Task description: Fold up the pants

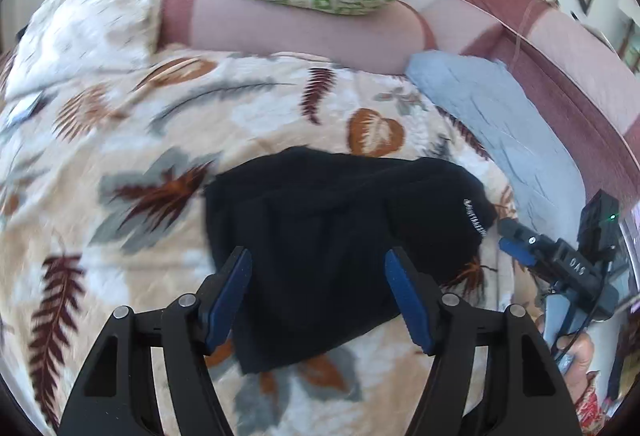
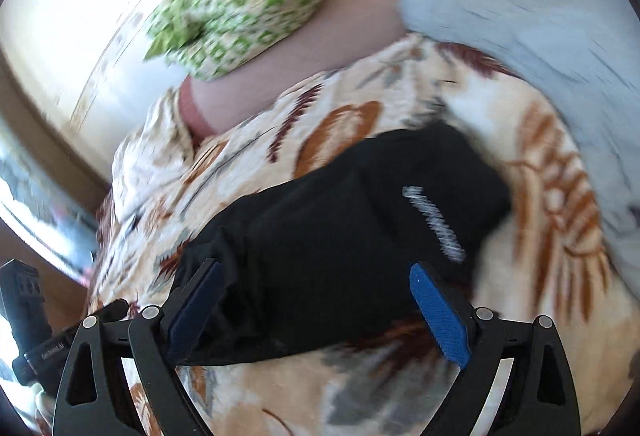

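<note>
The left gripper [image 1: 318, 268] has its blue-padded fingers spread wide above the folded black pants [image 1: 340, 236], holding nothing. The pants lie on a leaf-print blanket [image 1: 140, 140], their white lettering too blurred to read. The right gripper [image 2: 316, 286] is likewise spread wide and empty over the pants.

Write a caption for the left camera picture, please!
Open left claw hovering over folded black pants on a leaf-print blanket.

Bright daylight, fisheye-warped edges, motion blur strongest in right view.
</note>
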Tool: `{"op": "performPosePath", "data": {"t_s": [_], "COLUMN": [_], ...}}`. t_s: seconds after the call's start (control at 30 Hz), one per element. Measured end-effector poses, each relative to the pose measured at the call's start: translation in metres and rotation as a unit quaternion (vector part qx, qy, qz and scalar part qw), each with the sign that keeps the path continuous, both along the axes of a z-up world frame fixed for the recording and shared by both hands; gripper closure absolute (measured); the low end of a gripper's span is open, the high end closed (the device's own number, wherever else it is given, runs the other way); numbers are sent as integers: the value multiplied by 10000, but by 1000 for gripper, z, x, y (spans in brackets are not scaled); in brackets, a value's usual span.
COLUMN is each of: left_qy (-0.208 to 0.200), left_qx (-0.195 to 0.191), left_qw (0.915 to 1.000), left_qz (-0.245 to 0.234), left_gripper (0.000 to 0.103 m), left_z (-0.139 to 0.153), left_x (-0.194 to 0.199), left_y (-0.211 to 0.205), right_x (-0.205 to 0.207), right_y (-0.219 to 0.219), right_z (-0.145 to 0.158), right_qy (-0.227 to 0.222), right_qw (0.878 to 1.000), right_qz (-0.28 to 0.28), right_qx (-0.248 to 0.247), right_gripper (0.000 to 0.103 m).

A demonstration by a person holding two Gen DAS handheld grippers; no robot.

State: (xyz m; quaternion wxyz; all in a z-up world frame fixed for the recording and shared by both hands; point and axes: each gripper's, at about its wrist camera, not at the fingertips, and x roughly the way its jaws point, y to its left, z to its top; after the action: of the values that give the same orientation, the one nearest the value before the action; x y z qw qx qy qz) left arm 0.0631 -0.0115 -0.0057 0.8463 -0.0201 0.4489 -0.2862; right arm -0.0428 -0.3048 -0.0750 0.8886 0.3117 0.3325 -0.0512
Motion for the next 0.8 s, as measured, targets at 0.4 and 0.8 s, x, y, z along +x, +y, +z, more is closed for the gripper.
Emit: {"op": "performPosePath", "data": {"t_s": [0.4, 0.8], "left_qy": [-65, 489], "left_qx": [513, 600], "left_qw": [9850, 9720], "left_qz": [-1644, -2220], "left_gripper": [34, 34], "left_z": [6, -42], "left_x": [38, 94], "left_y": [-175, -284], "right_x": [-2, 15], "right_y": [-44, -56], "right_z": [-24, -53], "right_qy": [205, 413], "right_qw": [9964, 9917], "right_qz": [-528, -562], "right_qx": [623, 1083], "right_gripper": [6, 5]}}
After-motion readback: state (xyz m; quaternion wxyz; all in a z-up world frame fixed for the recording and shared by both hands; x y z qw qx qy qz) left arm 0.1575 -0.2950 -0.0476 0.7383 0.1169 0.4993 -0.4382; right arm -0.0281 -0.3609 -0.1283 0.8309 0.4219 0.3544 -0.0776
